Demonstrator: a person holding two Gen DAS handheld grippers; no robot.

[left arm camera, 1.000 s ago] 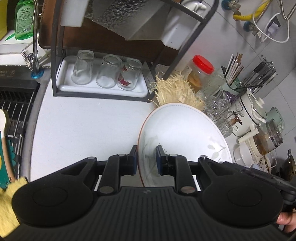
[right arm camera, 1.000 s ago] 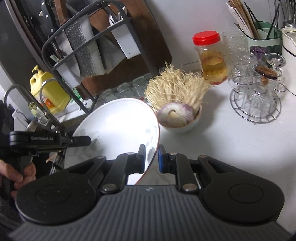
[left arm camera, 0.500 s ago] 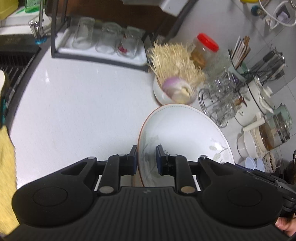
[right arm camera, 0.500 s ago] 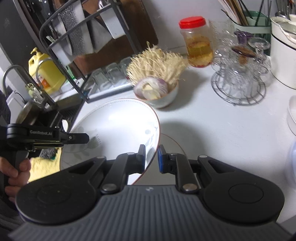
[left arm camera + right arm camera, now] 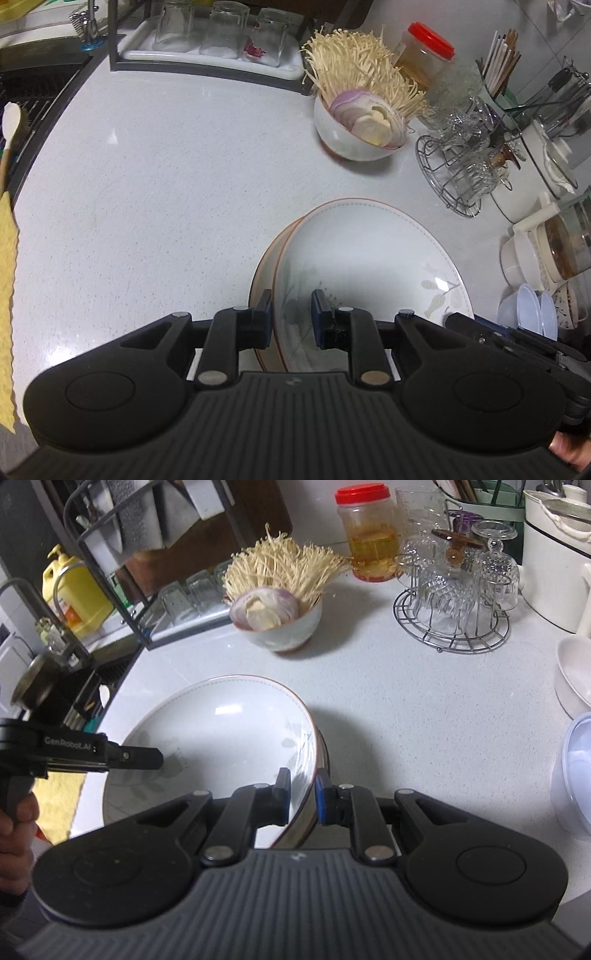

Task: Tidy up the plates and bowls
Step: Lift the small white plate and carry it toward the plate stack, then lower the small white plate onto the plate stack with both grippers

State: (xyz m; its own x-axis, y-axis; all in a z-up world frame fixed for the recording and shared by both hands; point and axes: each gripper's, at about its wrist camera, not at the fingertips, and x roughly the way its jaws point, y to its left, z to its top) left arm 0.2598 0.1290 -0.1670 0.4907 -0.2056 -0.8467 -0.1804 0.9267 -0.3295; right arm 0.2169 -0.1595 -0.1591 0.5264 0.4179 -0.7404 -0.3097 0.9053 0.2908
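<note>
Left gripper (image 5: 291, 314) is clamping the near-left rim of the plate (image 5: 369, 258), one pad under the rim and one on the inner face; the jaws are standing narrowly apart with only the rim between them. Just below that rim, a second plate (image 5: 264, 280) is showing as a crescent edge, lying on the counter (image 5: 147, 184) directly beneath the held one. Ahead of the fingers and slightly right, a bowl (image 5: 347, 142) of mushrooms and sliced onion is sitting well apart from the plates; farther right, a wire rack of glasses (image 5: 461, 162). Right gripper (image 5: 301, 795) is gripping the opposite rim of the same plate, pads on either side of the edge, with the left tool visible across the dish at far left in its view. The plate is sitting low and nearly level, seemingly nested on the lower plate; whether it is fully seated I cannot tell. Judgement: step in hand is stacking this plate onto the one below. Next move calls for both grippers releasing together, then backing straight out along the rim line so the pads are not dragging the plate sideways off the stack.
</note>
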